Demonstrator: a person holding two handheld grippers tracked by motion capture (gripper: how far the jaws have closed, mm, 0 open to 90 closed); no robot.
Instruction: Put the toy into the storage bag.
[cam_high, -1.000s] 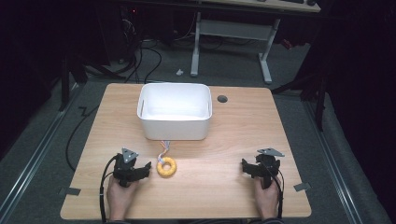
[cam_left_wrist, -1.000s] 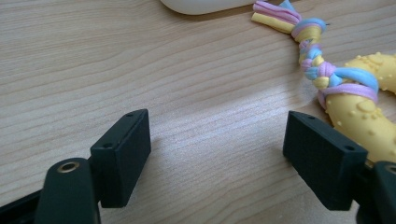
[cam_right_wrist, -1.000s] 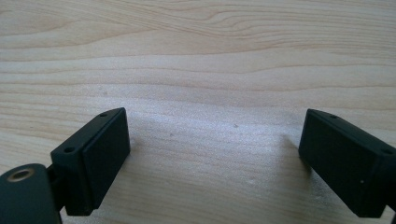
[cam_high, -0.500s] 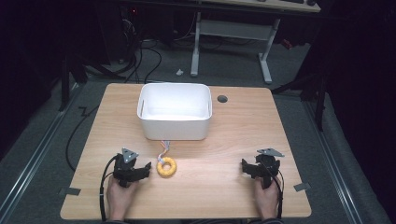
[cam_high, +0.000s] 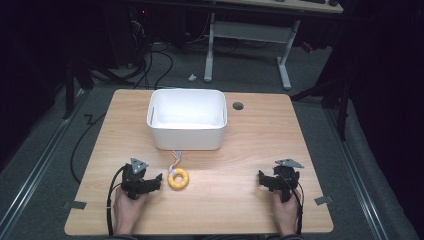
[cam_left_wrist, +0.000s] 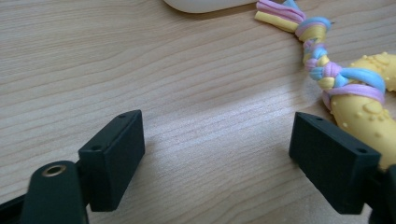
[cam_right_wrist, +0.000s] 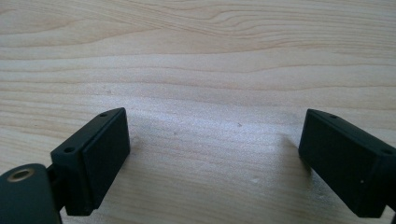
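A yellow ring toy (cam_high: 178, 178) with a braided pastel rope (cam_high: 176, 159) lies on the wooden table (cam_high: 240, 145), just in front of a white bin (cam_high: 187, 120). My left gripper (cam_high: 156, 181) rests on the table to the ring's left, pointing at it. Its jaws have just been opening and now stand wide, with bare wood between them. In the left gripper view (cam_left_wrist: 219, 158) the ring (cam_left_wrist: 373, 112) lies just beyond the right jaw, and the rope (cam_left_wrist: 313, 42) runs toward the bin's base (cam_left_wrist: 201, 4). My right gripper (cam_high: 263, 181) (cam_right_wrist: 215, 158) sits open on bare wood at the right.
A round cable hole (cam_high: 238, 106) sits in the table to the right of the bin. A desk frame (cam_high: 250, 35) and cables stand on the floor beyond the far edge. Tape marks the front corners (cam_high: 322, 200).
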